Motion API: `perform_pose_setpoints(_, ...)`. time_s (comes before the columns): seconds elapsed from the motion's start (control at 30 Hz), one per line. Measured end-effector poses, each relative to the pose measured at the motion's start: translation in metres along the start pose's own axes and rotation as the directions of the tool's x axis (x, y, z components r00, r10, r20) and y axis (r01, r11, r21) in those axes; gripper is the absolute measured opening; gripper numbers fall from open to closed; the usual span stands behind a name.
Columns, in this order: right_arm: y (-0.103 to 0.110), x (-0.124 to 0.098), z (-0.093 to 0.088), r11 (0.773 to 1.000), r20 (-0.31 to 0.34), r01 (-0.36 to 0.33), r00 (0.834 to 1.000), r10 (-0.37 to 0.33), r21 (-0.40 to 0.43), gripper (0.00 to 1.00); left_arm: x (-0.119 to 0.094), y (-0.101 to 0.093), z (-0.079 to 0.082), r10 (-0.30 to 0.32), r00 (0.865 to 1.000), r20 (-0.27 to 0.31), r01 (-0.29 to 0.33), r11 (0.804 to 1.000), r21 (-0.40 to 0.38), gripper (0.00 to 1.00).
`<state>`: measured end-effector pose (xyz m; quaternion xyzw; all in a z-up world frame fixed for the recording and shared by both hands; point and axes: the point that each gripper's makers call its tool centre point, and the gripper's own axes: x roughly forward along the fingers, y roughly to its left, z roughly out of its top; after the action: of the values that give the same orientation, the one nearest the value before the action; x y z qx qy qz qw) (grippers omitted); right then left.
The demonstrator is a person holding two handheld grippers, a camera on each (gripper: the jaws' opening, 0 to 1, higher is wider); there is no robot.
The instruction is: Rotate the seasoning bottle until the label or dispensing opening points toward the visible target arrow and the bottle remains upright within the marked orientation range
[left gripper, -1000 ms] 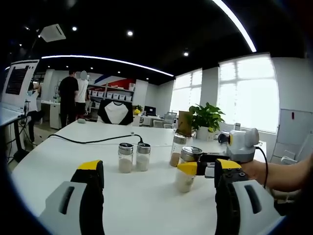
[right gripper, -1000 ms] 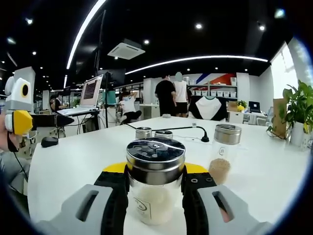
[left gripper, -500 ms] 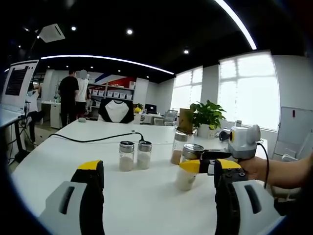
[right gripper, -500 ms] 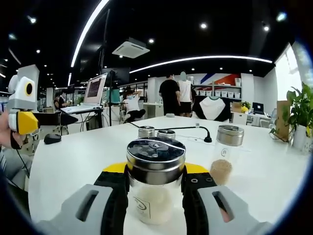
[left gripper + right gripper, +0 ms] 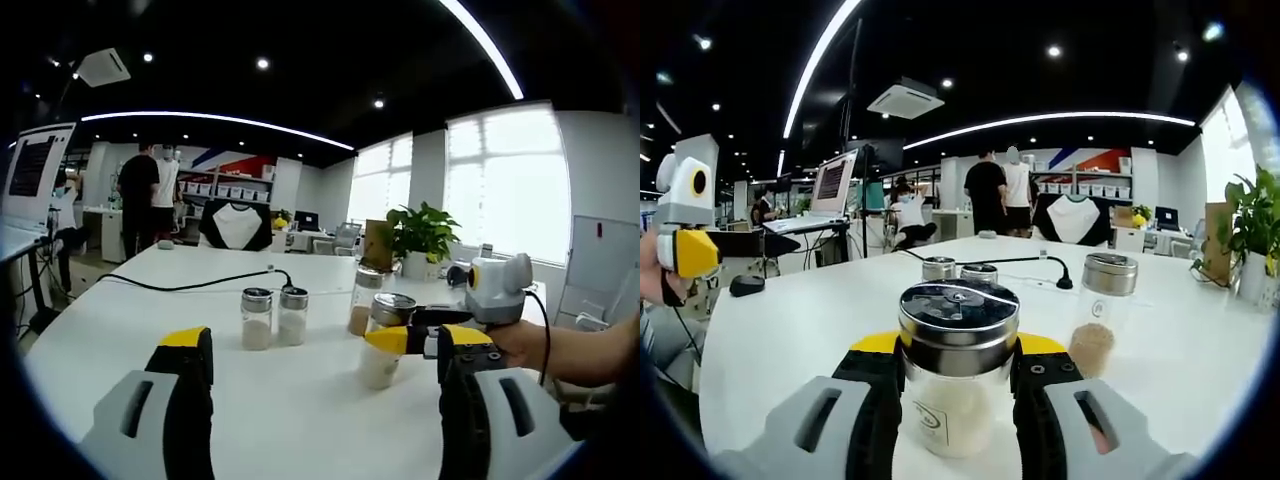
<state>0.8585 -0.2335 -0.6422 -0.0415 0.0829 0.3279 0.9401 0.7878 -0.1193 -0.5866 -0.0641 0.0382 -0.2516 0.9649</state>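
Right gripper clamping a bottle between both jaws, seen close in the right gripper view. Standing upright on a white table, glass-sided with a dark metal lid, holding pale seasoning, a small printed mark showing low on its front. Same bottle appearing in the left gripper view toward the table's right side, with the right gripper reaching in from the right and pinching it, a bare forearm trailing behind.

Left gripper hanging above the near table edge, jaws spread wide, gripping nothing. Also showing at the left of the right gripper view, held up in a hand.

Standing farther back on the table: two small shakers side by side, just touching or nearly so, and a taller jar with brownish contents just behind the gripped bottle. Black cable lying across the table beyond the shakers. Potted plant sitting at the far right corner. Two people standing in the background office, backs turned.
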Motion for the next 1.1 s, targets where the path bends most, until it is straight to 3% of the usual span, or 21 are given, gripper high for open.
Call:
perform_pose_setpoints(0.13,-0.001,0.0,-0.002,0.998,-0.017,0.0,1.0,0.001,0.06,0.41,-0.001,0.001,0.001,0.001,1.0,0.003,-0.001,1.0,-0.003,0.98)
perform_pose_setpoints(0.33,-0.002,-0.009,0.0,0.999,-0.016,0.004,1.0,-0.003,0.041,0.49,-0.004,0.003,0.002,0.009,1.0,0.002,-0.009,1.0,0.001,0.98)
perform_pose_setpoints(0.63,-0.011,-0.038,-0.002,0.999,-0.03,0.019,0.999,-0.018,0.032,0.52,-0.003,0.0,0.001,0.006,1.0,0.0,-0.006,1.0,0.003,0.97)
perform_pose_setpoints(0.87,-0.01,-0.062,0.009,1.0,0.002,0.009,1.0,-0.009,-0.003,0.52,-0.002,-0.004,0.001,-0.002,1.0,-0.001,0.002,1.0,0.009,0.98)
perform_pose_setpoints(1.1,-0.015,-0.083,0.006,0.999,-0.01,0.045,0.999,-0.045,-0.007,0.52,-0.003,-0.005,0.002,-0.001,1.0,-0.001,0.001,1.0,0.01,0.97)
